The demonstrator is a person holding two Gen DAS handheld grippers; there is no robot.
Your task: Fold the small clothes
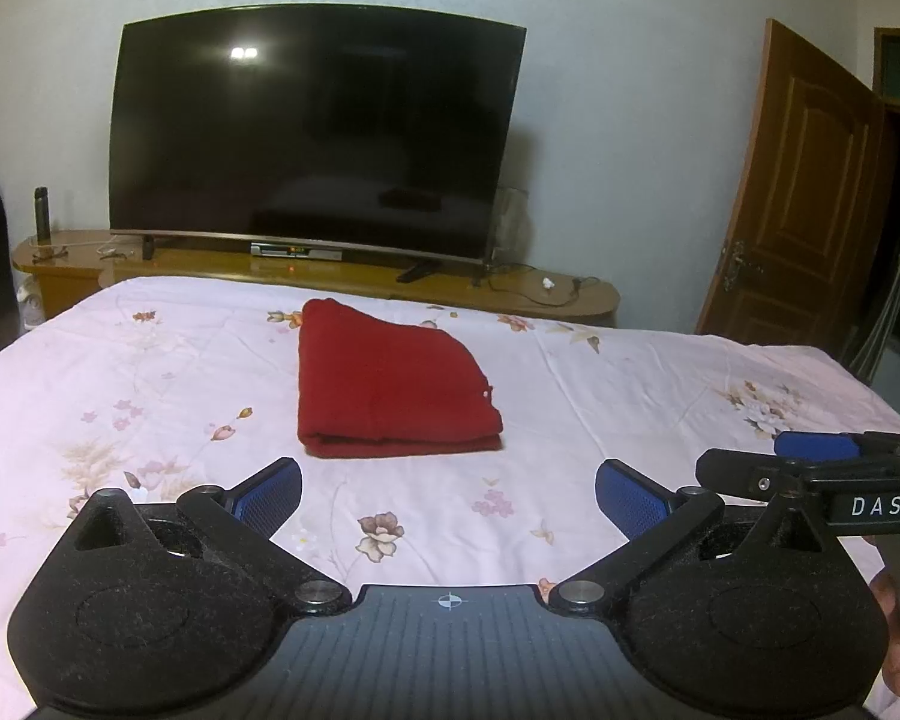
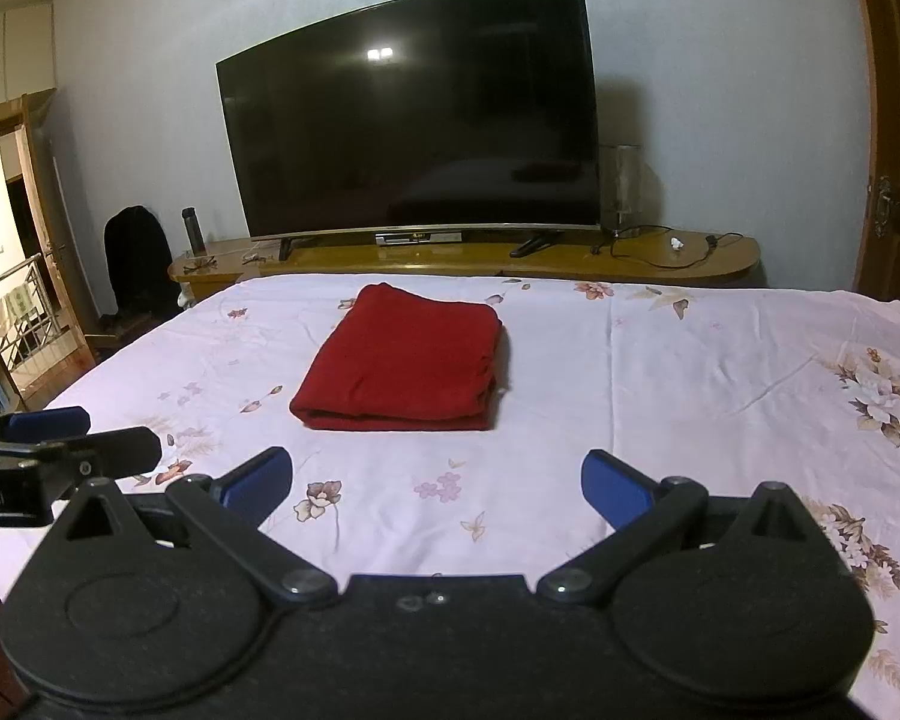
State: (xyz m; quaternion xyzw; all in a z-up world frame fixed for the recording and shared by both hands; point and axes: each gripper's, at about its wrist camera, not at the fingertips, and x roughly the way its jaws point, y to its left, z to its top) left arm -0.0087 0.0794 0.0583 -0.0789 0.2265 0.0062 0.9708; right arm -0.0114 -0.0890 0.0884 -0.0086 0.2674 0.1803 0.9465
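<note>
A red garment [image 1: 390, 387] lies folded into a compact rectangle on the pink floral bedsheet [image 1: 630, 396]; it also shows in the right wrist view [image 2: 405, 363]. My left gripper [image 1: 448, 495] is open and empty, held above the sheet just short of the garment's near edge. My right gripper [image 2: 437, 483] is open and empty too, near the garment's front edge and slightly to its right. Each gripper shows at the side of the other's view: the right one [image 1: 810, 462], the left one [image 2: 60, 450].
A large dark TV [image 1: 312, 132] stands on a wooden cabinet [image 1: 342, 276] past the far edge of the bed. A wooden door [image 1: 792, 192] is at the right. A flask [image 2: 192, 230] and cables sit on the cabinet. A dark chair [image 2: 135, 258] stands at left.
</note>
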